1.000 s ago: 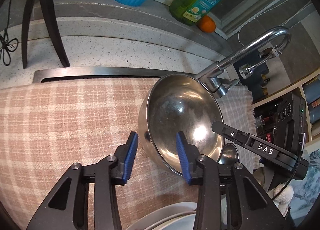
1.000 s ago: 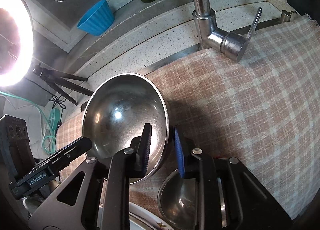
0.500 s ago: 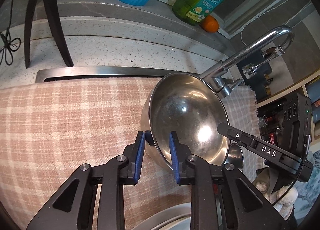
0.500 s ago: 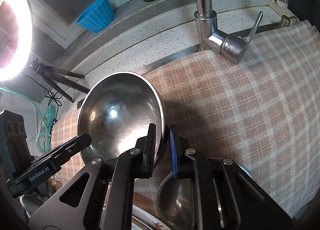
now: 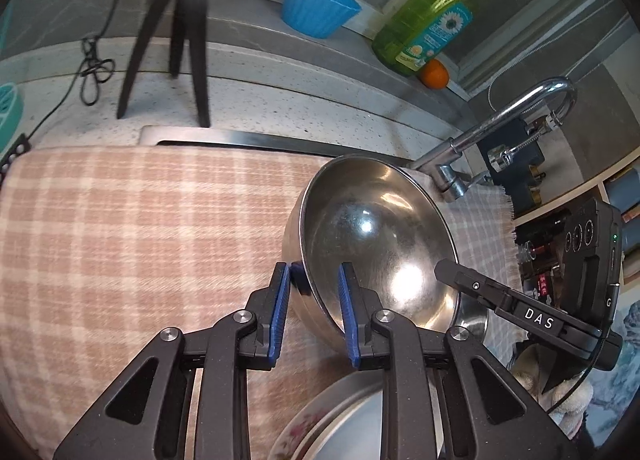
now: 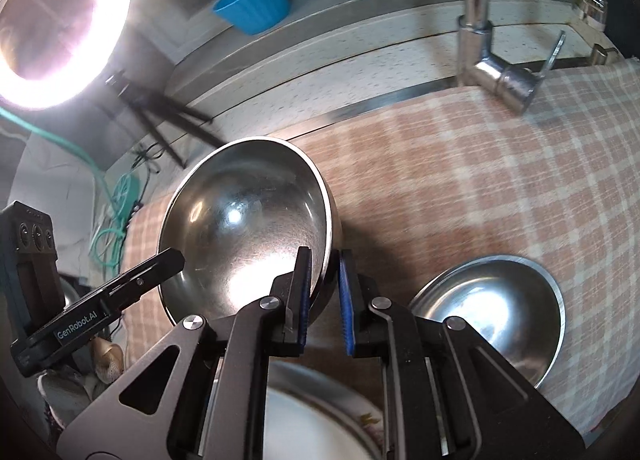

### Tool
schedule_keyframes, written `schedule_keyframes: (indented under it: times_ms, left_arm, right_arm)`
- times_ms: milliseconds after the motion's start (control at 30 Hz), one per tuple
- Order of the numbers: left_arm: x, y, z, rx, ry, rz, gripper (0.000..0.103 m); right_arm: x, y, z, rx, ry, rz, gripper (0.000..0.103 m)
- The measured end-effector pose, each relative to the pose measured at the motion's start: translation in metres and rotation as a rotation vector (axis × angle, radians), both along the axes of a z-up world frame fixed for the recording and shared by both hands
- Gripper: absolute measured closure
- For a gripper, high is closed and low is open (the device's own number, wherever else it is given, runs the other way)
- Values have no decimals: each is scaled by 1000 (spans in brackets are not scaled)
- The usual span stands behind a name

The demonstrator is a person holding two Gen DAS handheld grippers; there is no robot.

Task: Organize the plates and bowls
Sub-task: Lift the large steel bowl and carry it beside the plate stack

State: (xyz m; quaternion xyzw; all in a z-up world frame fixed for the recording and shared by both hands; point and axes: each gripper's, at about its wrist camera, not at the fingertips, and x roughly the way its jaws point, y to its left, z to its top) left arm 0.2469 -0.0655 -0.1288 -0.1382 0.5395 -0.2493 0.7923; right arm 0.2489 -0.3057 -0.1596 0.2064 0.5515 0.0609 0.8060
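Carrying the big bowl [image 5: 372,240] two-handed: left gripper [image 5: 312,300] is clamped on its near-left rim, one pad outside the wall, one inside; right gripper [image 6: 325,288] is clamped on the opposite rim the same way. Bowl hangs tilted just ahead of both sets of fingers, mouth facing the cameras, over the checked cloth [image 5: 132,244].

Doing it well, as I judge it: keep both grips equally tight and move the two hands together so the steel rim doesn't twist or slide out from between the pads; steel on rubber looks slippery. Level the bowl before setting it down. If it is meant to nest, go mouth-up and centred over the small bowl [image 6: 488,300], which lies on the cloth just right of the right gripper and below the big bowl. Release only once it rests.

Hard to tell:
- Cloth covers what looks like a sink; what is under it is unseen.
- Plate [image 6: 320,420] sits directly below both grippers, mostly hidden by the gripper bodies; only a flowered rim shows. A metal dish seems to sit on it in the left view, unclear.
- Whether the big bowl's underside touches the cloth or small bowl: cannot tell.
- Motion blur softens the right view.
- Destination isn't evident.
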Motion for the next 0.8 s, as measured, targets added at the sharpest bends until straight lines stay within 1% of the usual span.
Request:
schedule_keyframes:
  times_ms: [167, 367, 600, 800]
  left_arm:
    - [-16, 23, 8, 11, -23, 40, 82]
    - [-40, 60, 14, 7, -35, 108, 82]
    - [-71, 101, 14, 1, -36, 196, 82]
    - [-97, 127, 9, -1, -22, 259, 82]
  right_arm:
    - [-11, 29, 8, 2, -23, 57, 89]
    - [-21, 65, 12, 22, -31, 133, 89]
    - [-30, 108, 21, 36, -32, 236, 89]
    - [-43, 140, 21, 41, -15, 309, 89]
